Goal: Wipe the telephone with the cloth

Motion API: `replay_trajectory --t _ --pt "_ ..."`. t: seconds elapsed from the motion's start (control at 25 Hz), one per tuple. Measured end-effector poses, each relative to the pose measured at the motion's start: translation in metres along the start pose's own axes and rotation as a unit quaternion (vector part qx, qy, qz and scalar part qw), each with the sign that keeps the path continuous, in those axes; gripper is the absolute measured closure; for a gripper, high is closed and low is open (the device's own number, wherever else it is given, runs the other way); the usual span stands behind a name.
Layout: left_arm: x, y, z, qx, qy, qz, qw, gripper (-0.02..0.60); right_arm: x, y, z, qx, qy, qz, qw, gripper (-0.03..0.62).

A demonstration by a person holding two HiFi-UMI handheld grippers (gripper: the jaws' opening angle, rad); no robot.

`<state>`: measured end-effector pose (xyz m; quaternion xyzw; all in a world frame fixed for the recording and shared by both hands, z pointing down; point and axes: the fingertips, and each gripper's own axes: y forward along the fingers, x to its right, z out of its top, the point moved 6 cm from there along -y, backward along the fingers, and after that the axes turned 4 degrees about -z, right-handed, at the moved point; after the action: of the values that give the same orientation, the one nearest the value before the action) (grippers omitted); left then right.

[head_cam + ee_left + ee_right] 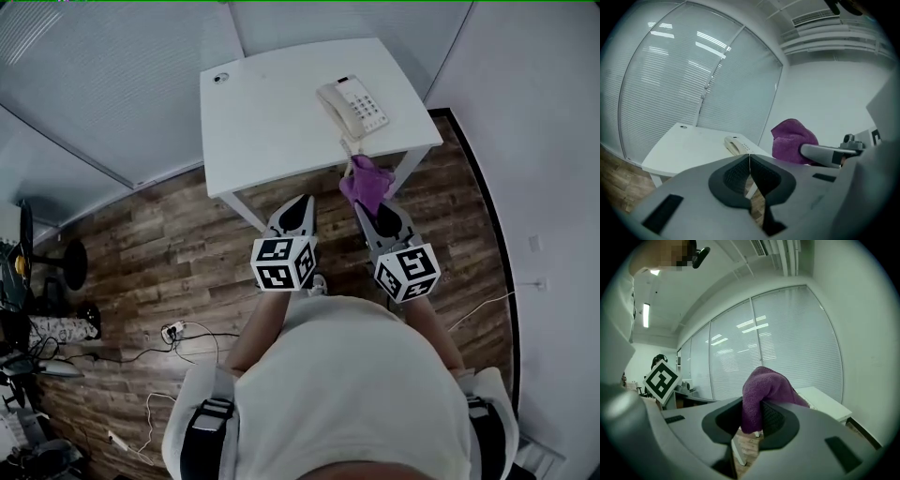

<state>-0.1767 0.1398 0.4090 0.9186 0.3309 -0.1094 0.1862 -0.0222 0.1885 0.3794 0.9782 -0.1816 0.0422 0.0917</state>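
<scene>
A cream telephone (pixel 352 106) sits on the right part of a white table (pixel 272 112), its coiled cord hanging over the front edge. My right gripper (pixel 367 204) is shut on a purple cloth (pixel 366 184), which bunches up between its jaws (pixel 761 397) just short of the table's front edge. My left gripper (pixel 298 208) is shut and empty, its pads (pixel 736 173) pressed together, above the wooden floor in front of the table. From the left gripper view the telephone (pixel 736 144) and the cloth (pixel 792 140) show ahead.
The table stands in a corner between blinds-covered glass walls (pixel 103 84) and a white wall (pixel 534 112). Wooden floor (pixel 150 253) lies below, with cables (pixel 178 337) and office clutter (pixel 37 309) at the left. A round grommet (pixel 220 78) marks the table's far left corner.
</scene>
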Motion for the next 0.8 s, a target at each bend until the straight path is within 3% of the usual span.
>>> replay_trajectory --t 0.32,0.8 --pt "-0.041 0.03 0.017 -0.011 0.004 -0.012 0.9999 0.56 0.008 0.053 0.004 0.003 0.01 -0.017 1.0 0.505" --pt "-0.08 0.059 0.035 -0.018 -0.012 -0.002 0.9998 0.56 0.043 0.094 0.025 0.017 0.016 -0.052 0.998 0.505"
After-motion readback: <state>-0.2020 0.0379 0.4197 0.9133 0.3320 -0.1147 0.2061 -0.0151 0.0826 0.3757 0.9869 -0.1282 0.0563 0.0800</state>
